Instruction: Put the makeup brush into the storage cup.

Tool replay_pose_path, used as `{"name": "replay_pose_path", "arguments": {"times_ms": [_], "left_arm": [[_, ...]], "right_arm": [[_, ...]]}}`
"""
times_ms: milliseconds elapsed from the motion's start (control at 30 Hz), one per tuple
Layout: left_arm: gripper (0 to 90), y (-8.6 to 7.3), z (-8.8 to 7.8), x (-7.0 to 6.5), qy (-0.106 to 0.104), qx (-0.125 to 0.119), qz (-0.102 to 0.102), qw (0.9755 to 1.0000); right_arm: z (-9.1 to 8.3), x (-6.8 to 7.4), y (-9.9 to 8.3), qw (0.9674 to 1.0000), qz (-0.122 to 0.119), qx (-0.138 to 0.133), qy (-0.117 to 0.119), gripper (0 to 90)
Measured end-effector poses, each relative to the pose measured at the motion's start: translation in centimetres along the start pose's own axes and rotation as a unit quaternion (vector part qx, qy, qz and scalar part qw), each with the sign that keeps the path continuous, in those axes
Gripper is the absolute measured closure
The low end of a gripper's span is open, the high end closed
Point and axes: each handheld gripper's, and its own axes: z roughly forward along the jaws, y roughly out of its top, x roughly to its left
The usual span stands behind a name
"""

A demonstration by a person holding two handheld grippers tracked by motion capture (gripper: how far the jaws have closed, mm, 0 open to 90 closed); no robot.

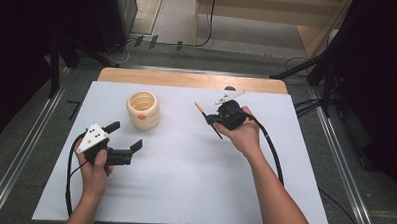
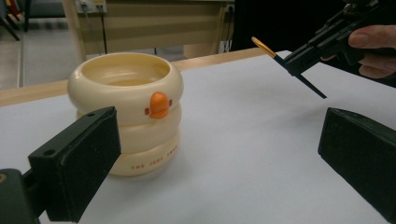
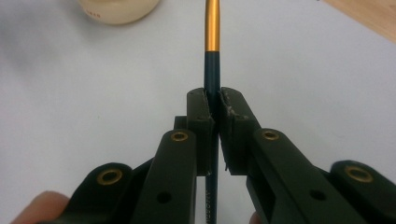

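— What is the right gripper (image 1: 212,117) holding?
— A thin stick, a pencil or brush handle (image 3: 211,70) by the look of it: dark blue-green shaft with a shiny gold section further up. The jaws are pinched tight on the dark part, and the stick runs straight out between them, lifted clear of the white table cover (image 1: 183,191)

— And the other one?
— The left gripper (image 1: 124,135) sits low over the cover near the person's left hand (image 1: 97,166), jaws spread wide with nothing between them

— Where is the cup?
— The cream cup (image 2: 126,107), shaped like stacked rings with a small orange beak on its side, stands upright toward the far left of the cover, just beyond the left gripper and well apart from the stick
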Motion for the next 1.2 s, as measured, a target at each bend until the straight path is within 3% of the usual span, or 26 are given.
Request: {"name": "replay_pose_path", "arguments": {"times_ms": [167, 200, 400, 533, 567, 667, 800, 867, 1067, 1200], "left_arm": [[0.0, 0.5, 1.3, -0.4, -0.009, 0.001, 0.001, 1.0000], [0.0, 0.6, 1.9, -0.5, -0.013, -0.001, 0.002, 0.9999], [0.0, 1.1, 3.8, -1.3, -0.030, 0.002, 0.002, 0.9995], [0.0, 1.2, 4.7, -1.7, -0.037, 0.006, 0.007, 0.9993], [0.0, 1.2, 5.5, -2.1, -0.044, 0.013, 0.011, 0.9989], [0.0, 1.1, 6.5, -2.6, -0.054, 0.021, 0.018, 0.9982], [0.0, 1.1, 7.5, -3.1, -0.068, 0.028, 0.014, 0.9972], [0.0, 1.1, 7.7, -3.3, -0.072, 0.028, 0.012, 0.9970], [0.0, 1.2, 8.8, -4.7, -0.094, 0.022, -0.011, 0.9953], [0.0, 1.2, 9.2, -6.0, -0.114, 0.035, 0.000, 0.9929]], "right_arm": [[-0.4, 0.2, -0.2, 0.9997, -0.001, -0.024, -0.005, 84.3], [-0.8, 0.5, -0.3, 0.9988, 0.010, -0.049, 0.000, 84.3], [-1.7, 1.3, -0.9, 0.9945, 0.023, -0.102, 0.004, 84.3], [-2.0, 1.8, -1.2, 0.9929, 0.023, -0.116, 0.005, 84.3], [-2.1, 2.1, -1.6, 0.9907, 0.026, -0.133, 0.006, 84.2], [-2.1, 2.6, -2.1, 0.9882, 0.027, -0.150, 0.004, 84.2], [-2.2, 3.1, -2.8, 0.9853, 0.025, -0.169, -0.004, 84.2], [-2.3, 3.2, -3.3, 0.9820, 0.031, -0.186, 0.000, 84.2], [-2.3, 3.6, -4.3, 0.9778, 0.043, -0.205, 0.013, 84.2], [-2.8, 4.2, -4.6, 0.9749, 0.042, -0.217, 0.022, 84.2]]}}
